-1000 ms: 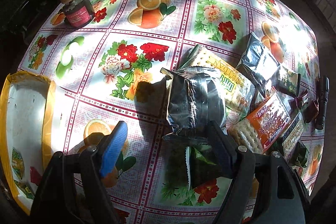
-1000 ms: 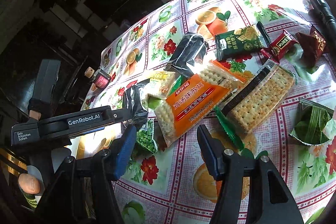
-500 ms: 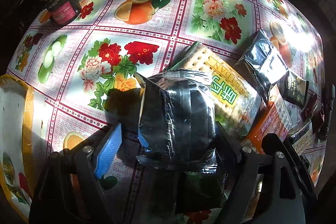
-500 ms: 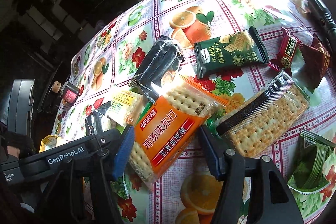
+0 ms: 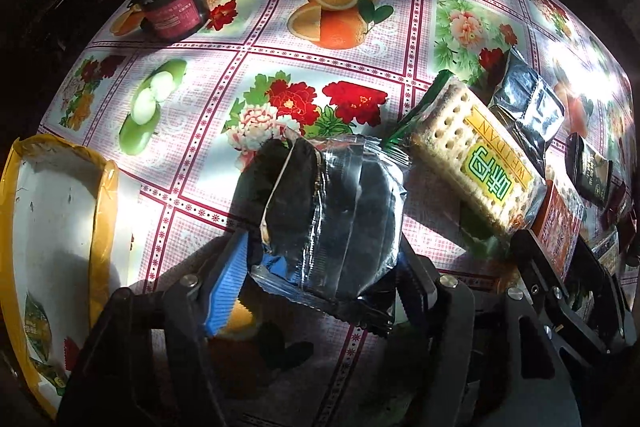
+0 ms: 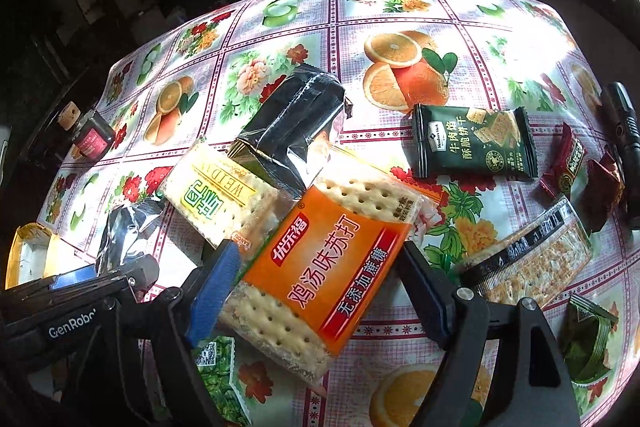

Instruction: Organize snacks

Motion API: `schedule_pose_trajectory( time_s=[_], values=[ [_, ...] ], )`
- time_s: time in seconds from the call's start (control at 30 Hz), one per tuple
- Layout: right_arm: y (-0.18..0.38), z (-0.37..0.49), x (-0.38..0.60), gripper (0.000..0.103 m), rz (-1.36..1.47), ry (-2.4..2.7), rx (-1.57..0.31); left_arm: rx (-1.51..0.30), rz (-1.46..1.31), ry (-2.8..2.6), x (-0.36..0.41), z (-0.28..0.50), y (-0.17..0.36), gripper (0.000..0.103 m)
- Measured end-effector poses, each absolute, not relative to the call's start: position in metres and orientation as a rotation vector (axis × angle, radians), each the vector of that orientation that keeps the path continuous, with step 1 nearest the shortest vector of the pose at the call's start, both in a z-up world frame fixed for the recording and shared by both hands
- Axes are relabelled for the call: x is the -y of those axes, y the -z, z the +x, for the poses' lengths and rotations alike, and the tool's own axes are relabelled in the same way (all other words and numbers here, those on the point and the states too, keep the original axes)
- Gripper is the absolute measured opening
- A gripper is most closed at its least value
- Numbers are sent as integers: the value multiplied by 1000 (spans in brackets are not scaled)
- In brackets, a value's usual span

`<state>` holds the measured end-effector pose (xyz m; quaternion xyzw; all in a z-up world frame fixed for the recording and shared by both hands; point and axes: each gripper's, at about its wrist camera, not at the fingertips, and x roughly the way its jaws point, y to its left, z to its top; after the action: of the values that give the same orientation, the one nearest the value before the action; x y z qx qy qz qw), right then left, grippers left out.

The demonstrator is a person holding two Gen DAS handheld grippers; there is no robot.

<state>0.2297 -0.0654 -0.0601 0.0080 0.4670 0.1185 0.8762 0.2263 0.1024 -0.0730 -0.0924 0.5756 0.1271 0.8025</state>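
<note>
Pick-up step. Left tongs (image 5: 316, 267) closing around crinkly silver-black foil packet (image 5: 332, 215); pads look about touching it, grip unconfirmed. Right tongs (image 6: 316, 291) opening, straddling flat glossy orange cracker pack (image 6: 320, 263), not pinching. Next: clamp firmly, lift, carry to yellow-rimmed white box (image 5: 52, 227) left of left tongs. More packs lie on floral vinyl table (image 5: 360, 27).

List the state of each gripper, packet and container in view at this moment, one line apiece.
left gripper: jaws closing around the black foil packet
black foil packet: sealed, between the left jaws
right gripper: jaws opening, astride the orange cracker pack
orange cracker pack: sealed, lying on other packs
yellow-rimmed tray: no loose snack visible inside
small bottle: upright, corked
dark green biscuit packet: sealed, flat on cloth
</note>
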Motion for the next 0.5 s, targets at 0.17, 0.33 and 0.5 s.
schedule_pose_trajectory(
  time_s=[0.17, 0.33, 0.5],
  values=[
    [63, 219, 81, 64, -96, -242, -1000, -1235, -189, -260, -110, 227, 74, 68],
    [62, 221, 85, 63, -97, -236, -989, -1227, -142, -262, -106, 248, 74, 74],
    [60, 209, 91, 53, -55, -281, -974, -1193, -85, -267, -93, 240, 71, 60]
  ],
)
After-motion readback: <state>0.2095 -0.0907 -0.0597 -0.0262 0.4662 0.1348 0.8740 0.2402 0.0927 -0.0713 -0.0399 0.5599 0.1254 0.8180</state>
